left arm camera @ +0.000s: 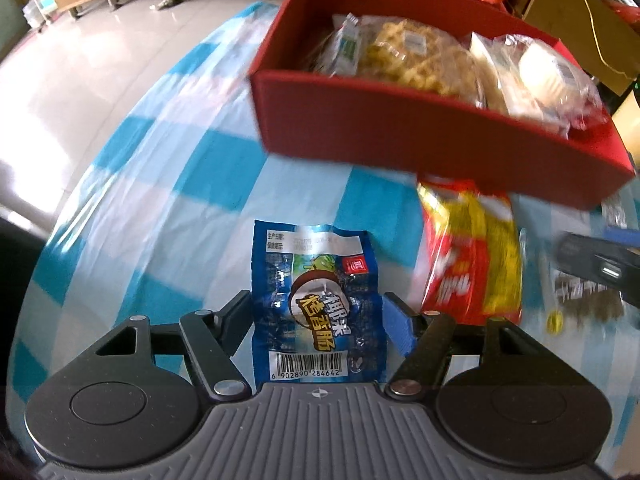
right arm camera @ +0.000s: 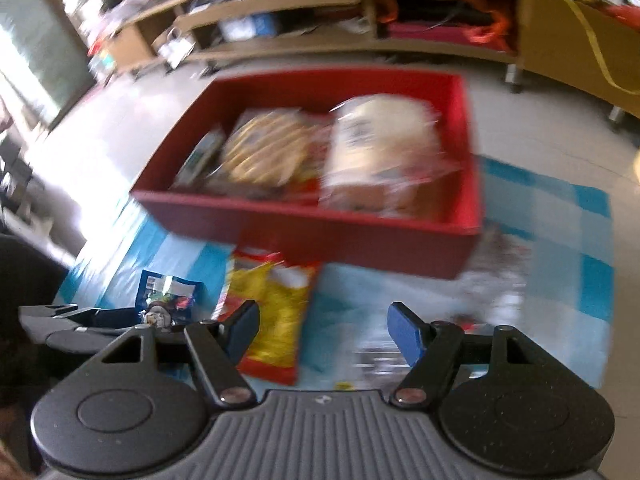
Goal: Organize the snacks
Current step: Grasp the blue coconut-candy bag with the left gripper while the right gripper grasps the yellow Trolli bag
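Lying flat between the two fingers of the left gripper [left arm camera: 318, 312] is a blue sausage packet [left arm camera: 318, 304], barcode end nearest the tool body, printed face up. The jaws stand at a middling width and bracket the packet's sides; the left finger [left arm camera: 232, 320] meets the packet's edge, while whether the blue pad of the right finger [left arm camera: 398, 328] presses the other edge cannot be told.

Item: red and yellow snack bag [left arm camera: 472, 256], just right of and ahead of the left gripper, flat on the blue-and-white checked cloth [left arm camera: 168, 184], its far end at the foot of the box.

Item: red box [left arm camera: 400, 136], ahead of the left gripper and to its right, open-topped, on the cloth. Contents: a waffle pastry in clear wrap [left arm camera: 416, 56], a pale round bun in clear wrap [left arm camera: 548, 72], and a small green-and-white sachet [left arm camera: 348, 48] against the left side.

Item: clear bag with dark contents [left arm camera: 588, 296], far right of the left gripper, blurred.

Right gripper [right arm camera: 324, 328]: jaws at a middling width, nothing between the pads, held above the cloth. The red and yellow bag lies just inside its left finger [right arm camera: 242, 328], and a blurred clear wrapper [right arm camera: 492, 292] just beyond its right finger. The red box sits ahead of it. The left gripper and its blue packet appear at its near left.
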`<move>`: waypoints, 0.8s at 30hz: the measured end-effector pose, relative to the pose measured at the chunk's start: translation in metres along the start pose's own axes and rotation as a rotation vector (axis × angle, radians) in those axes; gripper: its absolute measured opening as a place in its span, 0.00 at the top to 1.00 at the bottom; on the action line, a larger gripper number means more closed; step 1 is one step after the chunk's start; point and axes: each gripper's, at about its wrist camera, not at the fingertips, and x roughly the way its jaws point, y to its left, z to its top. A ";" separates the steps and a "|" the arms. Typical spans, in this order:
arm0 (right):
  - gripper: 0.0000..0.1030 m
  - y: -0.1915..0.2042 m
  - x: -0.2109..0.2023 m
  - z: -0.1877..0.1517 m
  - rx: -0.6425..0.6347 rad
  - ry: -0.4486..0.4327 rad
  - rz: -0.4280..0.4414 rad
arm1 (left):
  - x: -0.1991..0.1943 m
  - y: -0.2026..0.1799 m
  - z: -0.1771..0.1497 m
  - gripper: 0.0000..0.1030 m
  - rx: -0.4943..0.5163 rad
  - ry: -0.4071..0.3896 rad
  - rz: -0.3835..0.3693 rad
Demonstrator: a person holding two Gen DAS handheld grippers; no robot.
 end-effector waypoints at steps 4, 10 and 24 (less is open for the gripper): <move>0.31 0.024 0.024 0.000 -0.030 0.044 0.004 | -0.003 0.014 -0.013 0.27 -0.015 0.006 -0.004; 0.31 0.039 0.050 0.002 -0.025 0.066 -0.004 | -0.002 0.020 -0.011 0.27 -0.021 0.006 -0.014; 0.00 0.060 0.082 0.006 -0.100 0.079 -0.053 | 0.009 0.023 -0.009 0.04 -0.016 -0.006 0.027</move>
